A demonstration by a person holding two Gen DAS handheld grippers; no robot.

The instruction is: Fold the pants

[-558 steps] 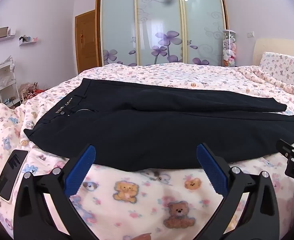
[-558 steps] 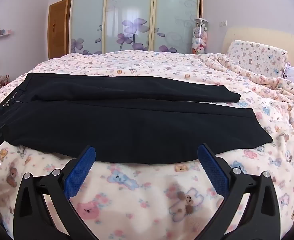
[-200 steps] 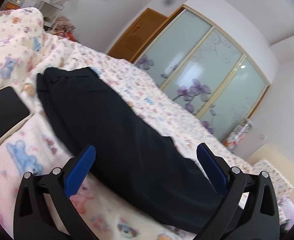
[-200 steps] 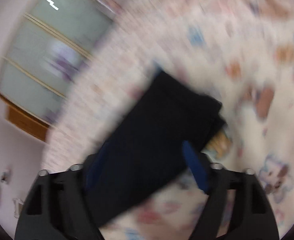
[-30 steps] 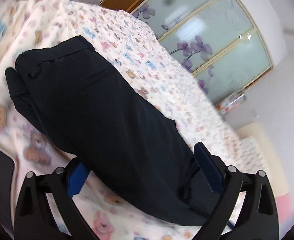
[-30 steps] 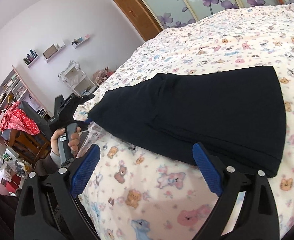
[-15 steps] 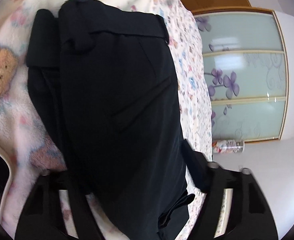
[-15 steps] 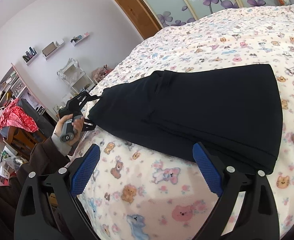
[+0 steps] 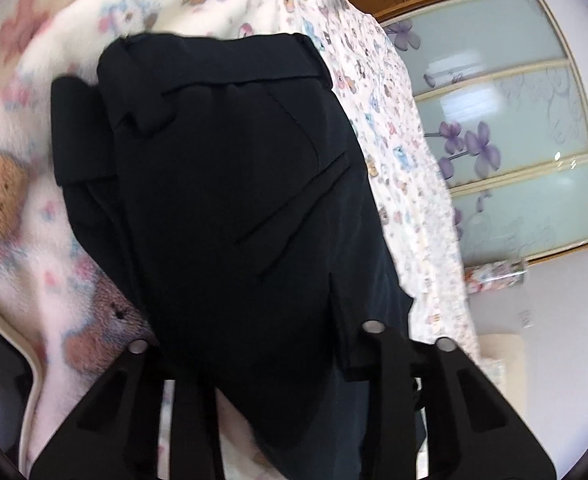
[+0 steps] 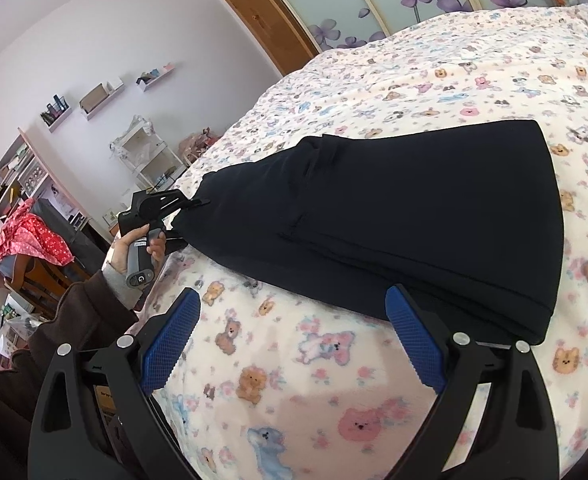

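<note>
Your right wrist view shows what the left cannot: your hand (image 10: 133, 246) in a dark sleeve, holding the left tongs (image 10: 191, 216) at the waistband end of the one pair of black folded trousers (image 10: 414, 208). Your left wrist view, pressed close, shows only the trousers' back (image 9: 229, 208), with a slanted pocket seam, filling the frame. There the left tongs (image 9: 253, 364) have their black arms drawn in narrow, and dark cloth covers the tips; their jaws have just been closing with the fabric between them, and they look clamped on it.

The trousers lie folded lengthwise on the cream bear-printed fleece blanket (image 10: 474, 72) covering the bed. Your right tongs (image 10: 291, 340) stand wide, both blue ribbed pads bare, just short of the trousers' near edge, with the right pad beside the folded far end.

Two tongs, one garment.
</note>
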